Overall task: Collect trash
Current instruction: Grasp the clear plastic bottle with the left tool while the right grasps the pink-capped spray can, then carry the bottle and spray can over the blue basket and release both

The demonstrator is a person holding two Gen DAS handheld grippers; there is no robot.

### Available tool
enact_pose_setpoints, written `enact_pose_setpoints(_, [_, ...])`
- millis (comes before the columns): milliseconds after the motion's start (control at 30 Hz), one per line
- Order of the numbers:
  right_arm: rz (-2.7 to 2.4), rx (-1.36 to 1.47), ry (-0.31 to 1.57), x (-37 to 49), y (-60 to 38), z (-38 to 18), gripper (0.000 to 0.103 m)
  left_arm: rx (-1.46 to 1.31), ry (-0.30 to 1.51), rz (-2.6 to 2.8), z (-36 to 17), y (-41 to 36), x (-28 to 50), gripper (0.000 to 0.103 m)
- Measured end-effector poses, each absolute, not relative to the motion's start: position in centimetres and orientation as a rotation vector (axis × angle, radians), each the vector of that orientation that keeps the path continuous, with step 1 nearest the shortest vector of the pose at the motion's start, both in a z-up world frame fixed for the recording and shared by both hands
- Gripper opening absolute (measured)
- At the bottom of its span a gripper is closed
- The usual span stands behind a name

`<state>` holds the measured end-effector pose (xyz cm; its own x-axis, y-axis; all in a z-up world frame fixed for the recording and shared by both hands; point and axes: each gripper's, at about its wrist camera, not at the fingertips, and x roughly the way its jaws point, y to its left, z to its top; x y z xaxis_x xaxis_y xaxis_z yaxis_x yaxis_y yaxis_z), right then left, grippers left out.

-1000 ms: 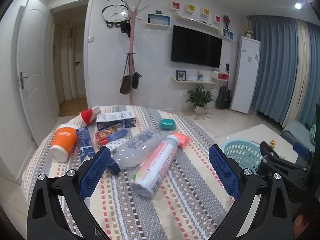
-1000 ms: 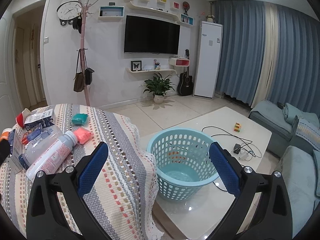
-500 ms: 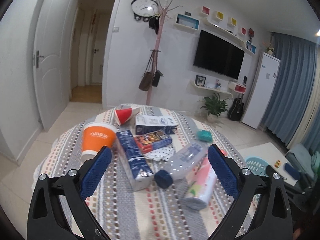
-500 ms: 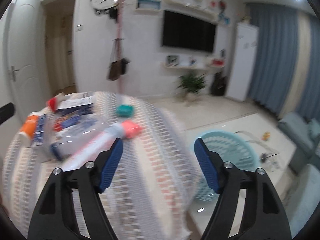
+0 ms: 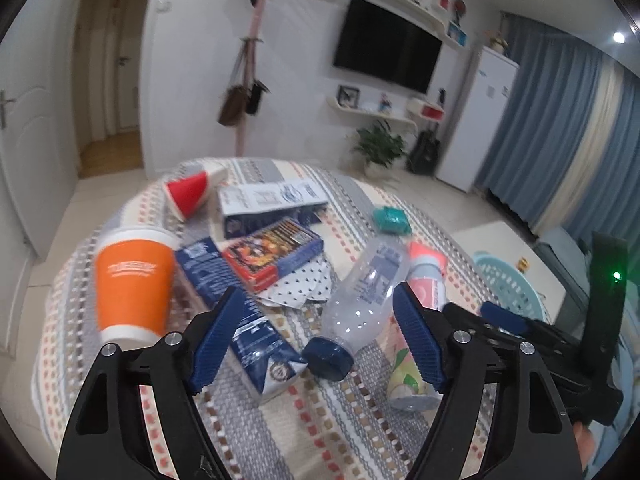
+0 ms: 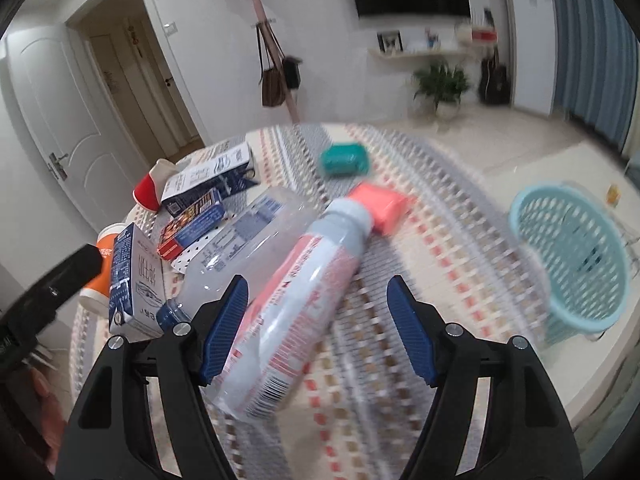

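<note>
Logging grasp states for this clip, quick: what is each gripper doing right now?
Left gripper: open, holding nothing, over the clear bottle.
Right gripper: open, holding nothing, over the pink-labelled bottle.

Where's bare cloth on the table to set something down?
Free: the strip between the pink-labelled bottle and the table edge toward the blue basket; also the near cloth below the clear bottle. Crowded: around the orange cup and milk carton.

Far ahead, past the tongs, a big black flat TV (image 5: 387, 55) hangs on the white wall. A pink coat stand (image 5: 249, 68) holds brown bags. A green potted plant (image 6: 440, 82) sits on the floor beside a tall white fridge (image 5: 476, 120).
</note>
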<state>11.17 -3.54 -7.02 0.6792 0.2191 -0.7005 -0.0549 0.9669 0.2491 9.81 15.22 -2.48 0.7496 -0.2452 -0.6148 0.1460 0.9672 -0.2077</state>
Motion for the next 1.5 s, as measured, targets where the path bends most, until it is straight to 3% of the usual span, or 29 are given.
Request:
enact_pose_setpoints(233, [0.191,0.311,0.957,13.8,-2.8,-10.3,0.066,-0.144,0.765,-0.279,-3.3,14.6,13.0,0.074])
enact_pose_setpoints(267, [0.202,0.311,0.963,13.8,-2.8,-10.2,0.057,-0.143,0.774,-0.287,-3.4,14.5,13.4,0.074])
enact_pose_setpoints(400, [0.190,0.256,0.953,13.5,-3.3,-9.8,0.050,-0.138,0.832,-0.304,-4.5,13.4,15.4,0.074])
enact_pose_setpoints(900, [0.136,0.226,0.947,13.0,-9.6,-9.6,0.049,0.005,0.979,-0.287,-7.9,7.8,18.0,0.075])
enact_pose_setpoints(967, [0.144,0.221,0.945,12.9,-9.8,-9.6,0.049,0.027,0.980,-0.262,-8.1,7.3,18.0,0.073])
enact_pose_setpoints(1033, [0.155,0.221,0.943,12.9,-9.7,-9.5,0.049,0.060,0.977,-0.233,-8.3,6.9,17.9,0.061])
enact_pose_setpoints(1500, [0.202,0.266,0.771,10.7,-12.7,-5.0,0.044,-0.003,0.754,-0.277,-2.8,4.2,14.1,0.060])
